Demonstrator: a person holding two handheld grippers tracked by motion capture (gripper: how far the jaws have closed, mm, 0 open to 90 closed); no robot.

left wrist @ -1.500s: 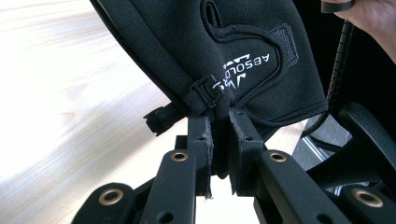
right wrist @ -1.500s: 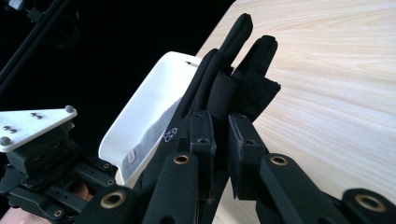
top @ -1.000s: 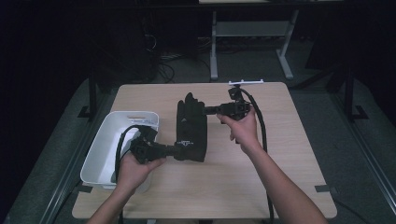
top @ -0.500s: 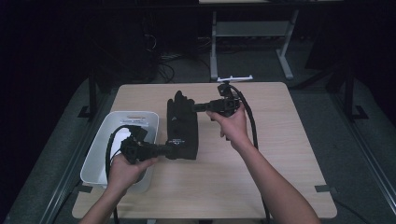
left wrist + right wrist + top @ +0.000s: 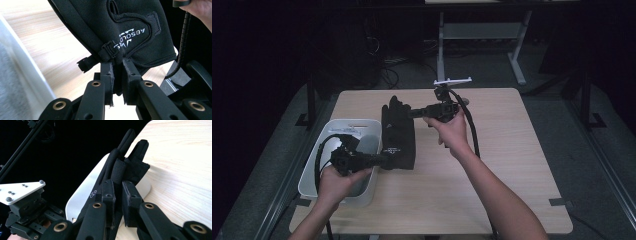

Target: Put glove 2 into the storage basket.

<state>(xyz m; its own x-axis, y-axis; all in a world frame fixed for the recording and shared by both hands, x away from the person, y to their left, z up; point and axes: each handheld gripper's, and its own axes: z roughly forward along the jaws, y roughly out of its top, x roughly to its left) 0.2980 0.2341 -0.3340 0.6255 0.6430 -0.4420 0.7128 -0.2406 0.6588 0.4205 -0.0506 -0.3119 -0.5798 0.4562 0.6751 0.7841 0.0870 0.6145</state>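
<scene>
A black glove [image 5: 398,132] with white lettering near its cuff hangs stretched between my two grippers, just above the wooden table [image 5: 512,150]. My left gripper [image 5: 384,159] is shut on the cuff end, beside a small black clip; in the left gripper view the glove [image 5: 130,25] rises from the left gripper [image 5: 117,67]. My right gripper [image 5: 412,114] is shut on the finger end. In the right gripper view the glove [image 5: 127,162] fingers stick out past the right gripper [image 5: 117,186]. The glove's left edge lies next to the white bin [image 5: 312,165].
The white bin stands at the table's left edge, with my left hand over its near corner; its wall [image 5: 20,82] and rim [image 5: 82,192] are close by. A black cable [image 5: 472,130] trails from the right gripper. Table legs and cables stand beyond the far edge.
Both hands have carried the glove to the left, from the table's middle to the bin's right edge. Both grips have held.
</scene>
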